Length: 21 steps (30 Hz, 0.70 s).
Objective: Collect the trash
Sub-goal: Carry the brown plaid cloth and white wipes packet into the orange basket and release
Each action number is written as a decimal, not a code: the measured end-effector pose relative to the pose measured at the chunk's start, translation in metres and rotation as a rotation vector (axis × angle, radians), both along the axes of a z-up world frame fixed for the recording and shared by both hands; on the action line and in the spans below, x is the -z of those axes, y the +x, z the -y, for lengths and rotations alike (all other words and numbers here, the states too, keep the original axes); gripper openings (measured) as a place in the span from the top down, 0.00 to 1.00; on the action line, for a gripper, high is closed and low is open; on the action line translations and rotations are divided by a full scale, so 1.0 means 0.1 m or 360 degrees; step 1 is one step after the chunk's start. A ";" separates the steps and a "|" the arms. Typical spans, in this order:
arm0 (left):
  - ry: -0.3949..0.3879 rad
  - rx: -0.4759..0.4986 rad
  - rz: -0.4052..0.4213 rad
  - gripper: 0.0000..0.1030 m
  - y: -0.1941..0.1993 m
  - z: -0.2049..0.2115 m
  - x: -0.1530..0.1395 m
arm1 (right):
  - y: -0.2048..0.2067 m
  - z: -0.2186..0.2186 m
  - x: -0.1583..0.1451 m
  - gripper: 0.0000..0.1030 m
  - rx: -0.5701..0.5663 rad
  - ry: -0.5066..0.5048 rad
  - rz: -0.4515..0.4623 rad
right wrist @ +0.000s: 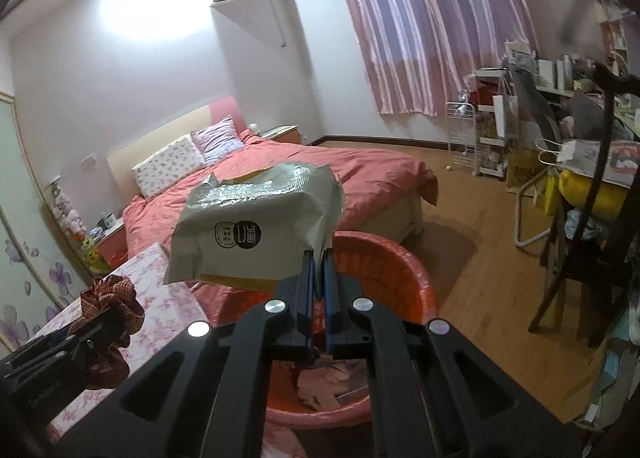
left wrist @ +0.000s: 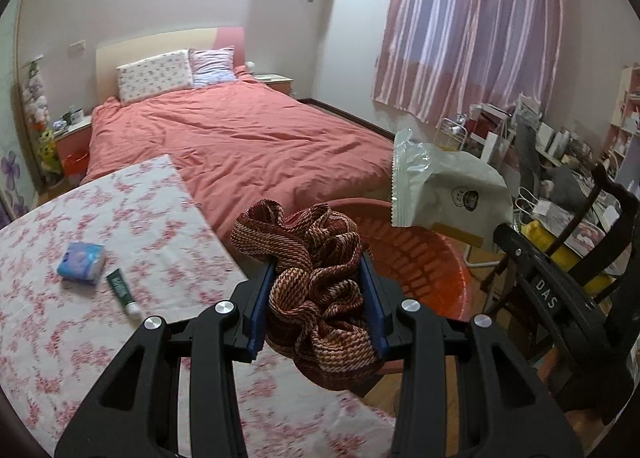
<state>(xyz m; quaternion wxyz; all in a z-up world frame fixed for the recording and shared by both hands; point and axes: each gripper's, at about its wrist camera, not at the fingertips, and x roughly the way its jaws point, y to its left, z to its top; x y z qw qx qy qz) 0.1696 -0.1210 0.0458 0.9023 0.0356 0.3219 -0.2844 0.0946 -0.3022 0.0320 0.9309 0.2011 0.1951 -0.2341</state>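
Woven red-and-tan cloth [left wrist: 320,290], bunched into folds, sits clamped between the blue pads of the left gripper [left wrist: 318,298], held in the air at the counter's [left wrist: 80,298] edge with the red plastic basin [left wrist: 432,266] just beyond it. To its right, a pale green snack wrapper [left wrist: 444,189] with a torn, serrated edge hangs above the basin, pinched at one corner by the right gripper [right wrist: 317,258], whose jaws are pressed together on the thin film. The right wrist view shows the wrapper [right wrist: 256,230] puffed open, its silvery lining showing at the top and a round black-and-white logo on its face, while the basin [right wrist: 384,258] below already holds scraps of pinkish paper [right wrist: 324,382]. In that same view the cloth [right wrist: 112,306] appears at lower left in the other gripper.

On the counter, which is covered in a pink floral cloth, lie a small blue packet [left wrist: 82,262] and, just beside it, a dark green tube [left wrist: 122,292] with a white cap. Behind stands a bed [left wrist: 240,137] with a salmon cover and two pillows [left wrist: 176,71] against a pale headboard. Pink striped curtains [left wrist: 472,25] hang at the right wall, above cluttered shelves [left wrist: 560,145] and a dark wooden chair [left wrist: 592,225] on the wooden floor [right wrist: 480,258].
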 end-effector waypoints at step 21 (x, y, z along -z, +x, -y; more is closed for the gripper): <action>0.0028 0.0112 -0.0054 0.60 0.06 0.56 0.19 | 0.01 0.31 0.18 0.95 0.0068 0.0061 -0.0031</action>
